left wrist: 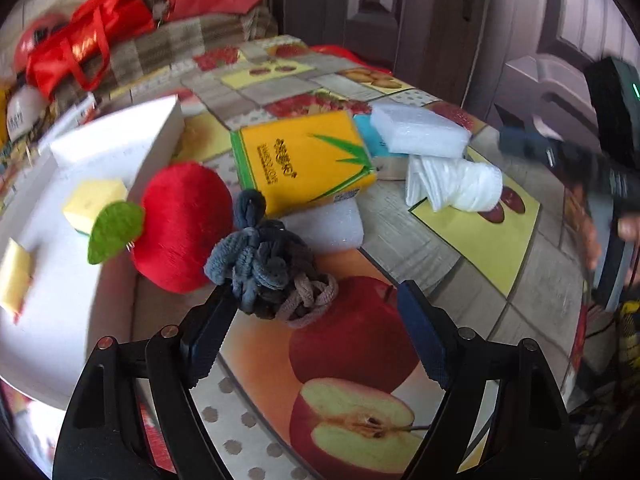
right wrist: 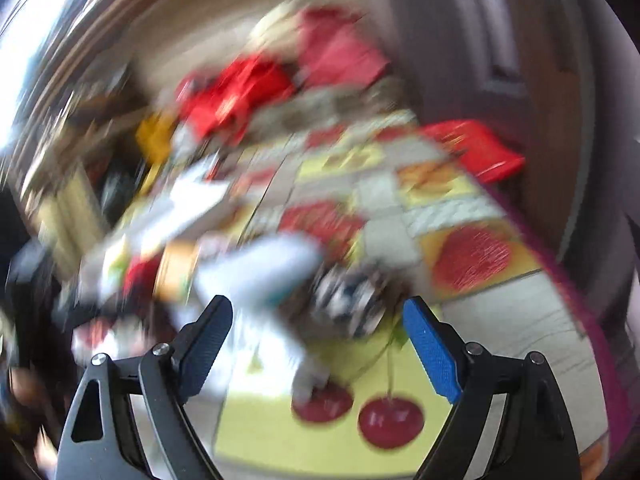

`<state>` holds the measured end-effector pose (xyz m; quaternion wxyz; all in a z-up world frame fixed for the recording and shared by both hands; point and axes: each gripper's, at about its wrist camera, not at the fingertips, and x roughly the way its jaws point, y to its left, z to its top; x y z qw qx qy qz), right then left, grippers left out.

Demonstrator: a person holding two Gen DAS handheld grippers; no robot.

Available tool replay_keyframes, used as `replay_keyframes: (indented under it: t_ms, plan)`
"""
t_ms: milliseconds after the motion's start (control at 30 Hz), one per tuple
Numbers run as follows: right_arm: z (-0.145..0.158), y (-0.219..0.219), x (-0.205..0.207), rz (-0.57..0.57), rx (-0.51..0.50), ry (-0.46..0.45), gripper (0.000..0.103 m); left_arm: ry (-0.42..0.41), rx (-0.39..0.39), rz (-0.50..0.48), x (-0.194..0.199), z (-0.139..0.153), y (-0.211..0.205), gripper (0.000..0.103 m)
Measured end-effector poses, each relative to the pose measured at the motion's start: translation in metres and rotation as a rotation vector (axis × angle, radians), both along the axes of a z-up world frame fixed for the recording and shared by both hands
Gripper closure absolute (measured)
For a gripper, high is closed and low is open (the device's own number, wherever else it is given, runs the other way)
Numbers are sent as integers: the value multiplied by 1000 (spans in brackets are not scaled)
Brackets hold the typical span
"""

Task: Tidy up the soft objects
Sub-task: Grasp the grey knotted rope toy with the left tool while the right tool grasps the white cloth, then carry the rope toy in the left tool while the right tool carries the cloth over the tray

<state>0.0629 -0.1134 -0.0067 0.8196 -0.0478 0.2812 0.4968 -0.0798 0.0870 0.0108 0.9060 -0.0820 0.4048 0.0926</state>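
Reaching my open left tongs [left wrist: 316, 312] toward the knotted rope toy [left wrist: 268, 268] on the counter [left wrist: 460, 236], beside the plush apple [left wrist: 184, 224]. It looks soft and light; I'd pinch its bulky middle. My right tongs [right wrist: 318, 332] hang open, empty.

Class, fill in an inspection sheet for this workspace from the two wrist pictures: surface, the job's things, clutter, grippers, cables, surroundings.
Surface: table under a fruit-print cloth.
Job's things: blue-grey knotted cloth ball just ahead of the left gripper; red plush apple against the white tray; two yellow sponges in the tray; yellow tissue pack; white foam pad; rolled white wipes.
Clutter: red bag on a bench behind.
Grippers: left gripper open, the ball not yet between its pads; right gripper open, nothing held, its view blurred.
Cables: nothing seen.
Surroundings: dark wooden door behind the table.
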Motion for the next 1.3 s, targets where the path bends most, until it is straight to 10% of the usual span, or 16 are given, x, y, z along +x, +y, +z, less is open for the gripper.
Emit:
replay_keyframes:
  t_ms: [233,300,467,867,1300]
  plan:
    - [-12,41,-33,151,-206,-139,24,26,-32,42,22,-4,5,36]
    - [-14,52,-34,154,-255,-160,33,39,21,47,24,-4,2,66]
    - [-30,59,-35,194,-341,-147,75,36,42,-5,14,-4,-2,76]
    - [24,19,-60,214,99,-168,77,-182,91,2,-35,25,-1,78]
    - [28,54,-79,62,260,-168,76,-352,223,204,-79,42,34,78]
